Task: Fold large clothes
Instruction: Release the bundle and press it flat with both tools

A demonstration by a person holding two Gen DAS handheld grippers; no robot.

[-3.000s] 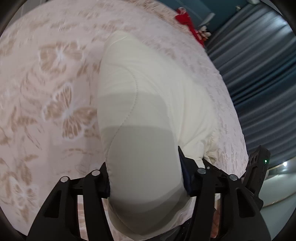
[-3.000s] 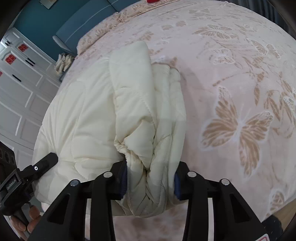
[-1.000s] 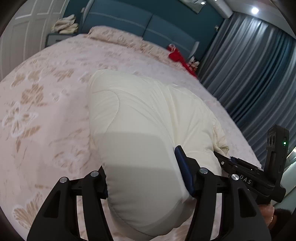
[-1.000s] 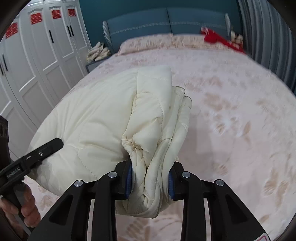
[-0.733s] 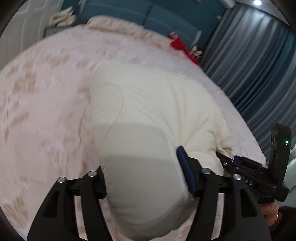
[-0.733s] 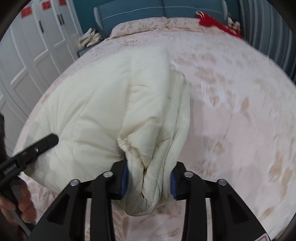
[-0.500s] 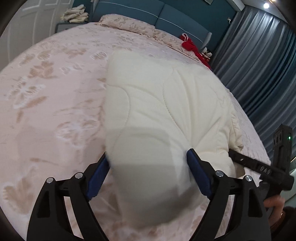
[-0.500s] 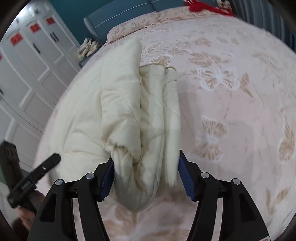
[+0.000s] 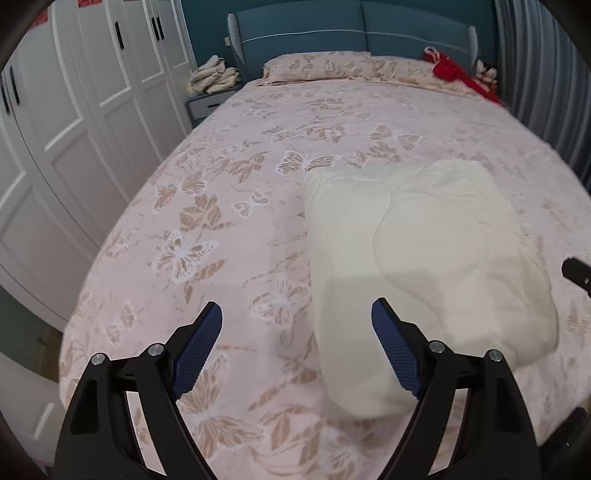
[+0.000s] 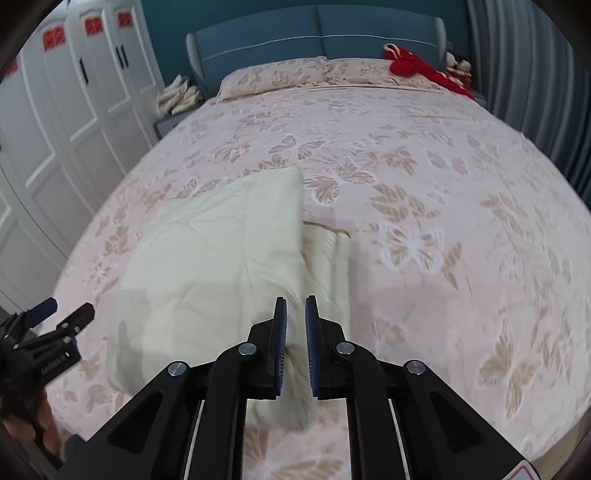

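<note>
A cream quilted garment lies folded into a thick bundle on the pink butterfly bedspread, near the foot of the bed. It also shows in the right wrist view. My left gripper is open wide and empty, raised above the bundle's left edge. My right gripper is raised above the bundle's near right corner. Its jaws stand nearly together with a narrow gap, holding nothing. The left gripper also shows in the right wrist view at the far left.
White wardrobe doors run along the left. A nightstand with folded cloths stands by the blue headboard. Pillows and a red item lie at the bed's head. Grey curtains hang on the right.
Both grippers let go of the cream bundle and pulled back and up. The bundle now rests on the bed. The left jaws opened wide; the right jaws closed to a narrow gap.
</note>
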